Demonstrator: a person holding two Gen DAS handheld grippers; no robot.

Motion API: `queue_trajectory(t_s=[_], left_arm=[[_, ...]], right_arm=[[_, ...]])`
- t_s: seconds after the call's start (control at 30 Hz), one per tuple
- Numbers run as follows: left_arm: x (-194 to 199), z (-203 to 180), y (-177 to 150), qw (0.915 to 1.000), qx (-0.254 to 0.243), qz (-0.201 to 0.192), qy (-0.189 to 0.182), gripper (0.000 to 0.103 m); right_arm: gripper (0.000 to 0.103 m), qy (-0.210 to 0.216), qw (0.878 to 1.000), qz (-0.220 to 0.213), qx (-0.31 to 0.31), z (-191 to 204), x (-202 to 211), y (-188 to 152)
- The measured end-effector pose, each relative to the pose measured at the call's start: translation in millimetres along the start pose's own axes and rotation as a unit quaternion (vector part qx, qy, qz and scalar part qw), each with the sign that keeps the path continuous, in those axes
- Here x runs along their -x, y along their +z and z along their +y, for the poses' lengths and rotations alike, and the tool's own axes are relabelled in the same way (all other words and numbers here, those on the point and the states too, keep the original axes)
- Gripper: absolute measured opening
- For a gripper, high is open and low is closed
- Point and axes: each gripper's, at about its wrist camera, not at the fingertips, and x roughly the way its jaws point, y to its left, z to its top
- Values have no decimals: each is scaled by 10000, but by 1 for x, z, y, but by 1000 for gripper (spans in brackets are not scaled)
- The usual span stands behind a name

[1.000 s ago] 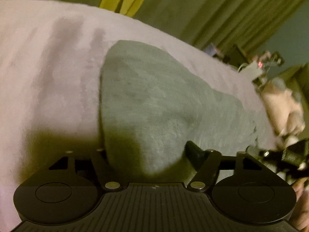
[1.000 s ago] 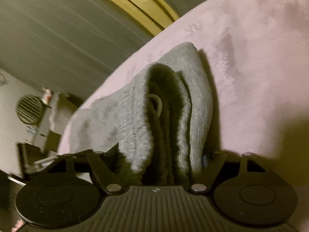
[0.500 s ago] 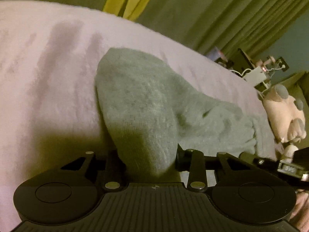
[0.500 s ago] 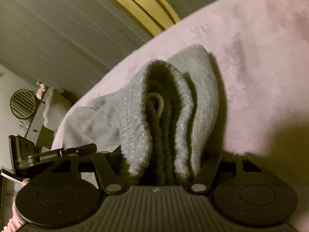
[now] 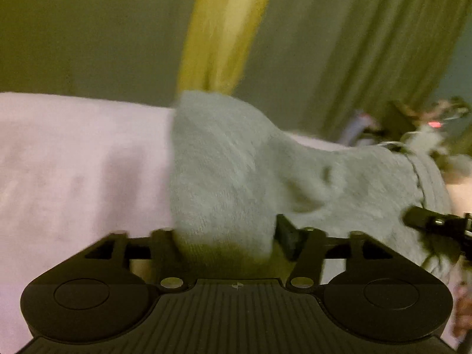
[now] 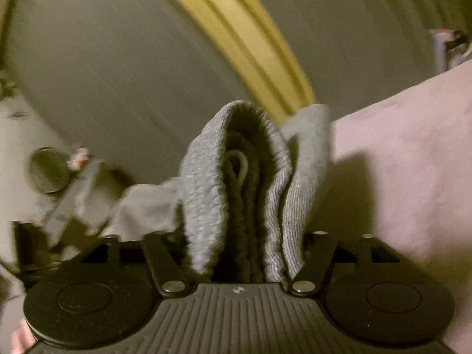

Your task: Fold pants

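The grey knit pants (image 5: 236, 162) hang bunched over the pink bed cover (image 5: 73, 162), lifted off it. My left gripper (image 5: 224, 233) has a fold of the cloth filling the gap between its fingers; its jaws are opening. My right gripper (image 6: 239, 236) holds the folded ribbed waistband (image 6: 203, 183), whose drawstring loop (image 6: 239, 165) shows in the fold. Its jaws are opening too, with the cloth still packed between them. The tip of the right gripper (image 5: 427, 221) shows at the right of the left wrist view, at the waistband end.
The pink bed cover (image 6: 413, 147) spreads to the right. Green curtains (image 5: 368, 59) with a yellow strip (image 5: 224, 29) hang behind the bed. A round fan (image 6: 48, 171) and blurred clutter (image 5: 427, 124) stand beyond the bed's far edge.
Both grippers have risen and tipped upward, carrying the pants up off the bed. The curtains now fill more of both views, which are blurred by the motion.
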Motion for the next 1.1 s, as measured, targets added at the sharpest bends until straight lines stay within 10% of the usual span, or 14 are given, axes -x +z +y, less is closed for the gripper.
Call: queue_trajectory(t_s=[0.13, 0.37, 0.7, 1.1], left_arm=[[16, 2, -30, 9986, -431, -159, 251, 91], [-3, -1, -92, 9943, -680, 428, 694, 102], [52, 7, -109, 9960, 116, 291, 838, 102], [85, -32, -186, 9926, -383, 774, 854, 102]], right_arm=[[94, -827, 9958, 29, 379, -1, 1, -16], [99, -1658, 9792, 509, 1051, 2, -20, -59], [99, -1636, 9753, 103, 1480, 36, 34, -91], [99, -2094, 9566, 511, 1961, 65, 76, -190]])
